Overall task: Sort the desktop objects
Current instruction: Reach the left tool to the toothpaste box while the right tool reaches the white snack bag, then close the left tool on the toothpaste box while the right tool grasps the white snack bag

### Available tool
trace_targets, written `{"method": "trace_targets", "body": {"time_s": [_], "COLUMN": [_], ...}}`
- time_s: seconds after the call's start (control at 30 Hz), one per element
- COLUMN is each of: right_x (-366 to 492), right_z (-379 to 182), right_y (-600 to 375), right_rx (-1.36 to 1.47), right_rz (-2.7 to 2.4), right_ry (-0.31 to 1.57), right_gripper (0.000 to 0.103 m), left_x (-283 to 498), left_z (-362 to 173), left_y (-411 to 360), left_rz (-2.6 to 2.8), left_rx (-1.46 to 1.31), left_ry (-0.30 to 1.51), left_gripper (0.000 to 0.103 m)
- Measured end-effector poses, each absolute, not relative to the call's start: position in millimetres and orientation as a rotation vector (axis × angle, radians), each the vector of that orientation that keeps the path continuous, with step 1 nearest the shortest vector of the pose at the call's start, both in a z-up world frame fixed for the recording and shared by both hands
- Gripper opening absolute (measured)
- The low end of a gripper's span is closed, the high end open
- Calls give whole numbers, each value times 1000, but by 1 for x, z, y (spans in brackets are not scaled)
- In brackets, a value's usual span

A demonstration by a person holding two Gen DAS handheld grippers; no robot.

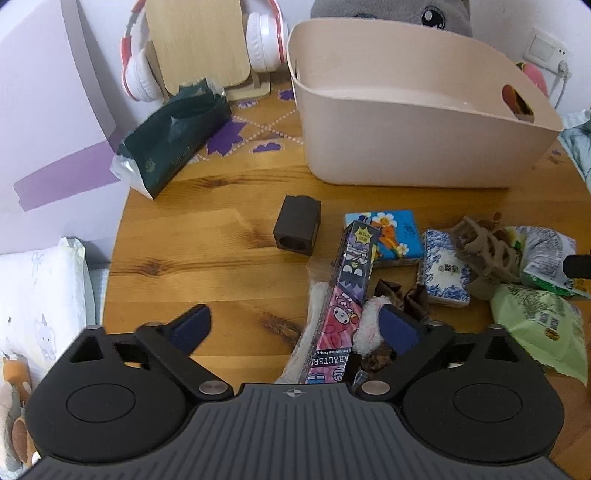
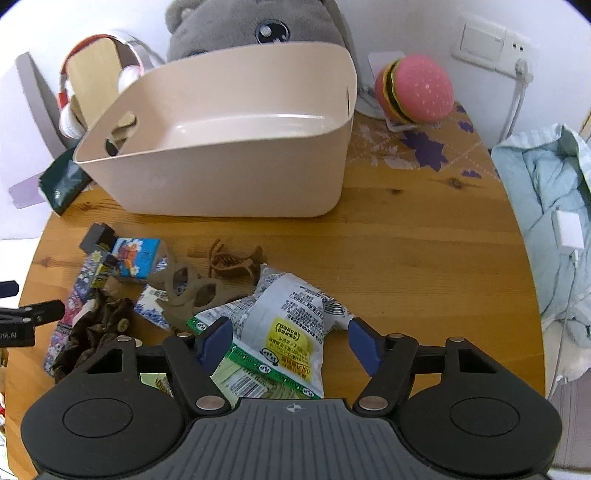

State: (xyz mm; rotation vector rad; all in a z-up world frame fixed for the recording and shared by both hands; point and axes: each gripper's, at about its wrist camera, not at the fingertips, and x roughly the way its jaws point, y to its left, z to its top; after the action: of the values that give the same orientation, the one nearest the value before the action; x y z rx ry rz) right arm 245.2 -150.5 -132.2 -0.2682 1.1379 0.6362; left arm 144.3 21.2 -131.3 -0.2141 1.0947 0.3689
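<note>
A beige plastic bin stands empty at the back of the round wooden table. A pile lies in front of it: a long cartoon box, a blue tissue pack, a blue-white packet, a tan hair claw, a brown claw, green-white snack bags and a black block. My left gripper is open over the cartoon box's near end. My right gripper is open, its jaws either side of a snack bag.
A dark green tissue pack lies at the back left by pink headphones on a wooden stand. A grey plush sits behind the bin, a burger plush at the back right. Bedding lies right of the table.
</note>
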Motion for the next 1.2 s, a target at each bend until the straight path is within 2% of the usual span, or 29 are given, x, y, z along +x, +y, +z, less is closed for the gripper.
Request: {"method": "trace_targets", "body": {"time_s": [0.07,0.4,0.57,0.97,1.2], "right_x": [249,260,262,276,284], "right_z": [-138,-163,-167,-159,-157], "right_y": [-149,-133,-127,-137,-134], "right_rx": [-264,-240,-246,-182,-148], "right_rz": [623,588,586,586,593], "right_ry": [1153,1250,1243,1186,1123], "right_gripper": [73,73,73,73,73], "left_x": [149,163,169,181,189], "left_z": [-138,-154,-157,-151,-149], "left_y": [22,23,19,2,-5], "left_rz": [370,397,418,464,488], "left_rx": [-214,-281,-293,-281,-290], "left_ry": [1117,1135,1143,1157,1168], "left_gripper": [80,80,69,55,52]}}
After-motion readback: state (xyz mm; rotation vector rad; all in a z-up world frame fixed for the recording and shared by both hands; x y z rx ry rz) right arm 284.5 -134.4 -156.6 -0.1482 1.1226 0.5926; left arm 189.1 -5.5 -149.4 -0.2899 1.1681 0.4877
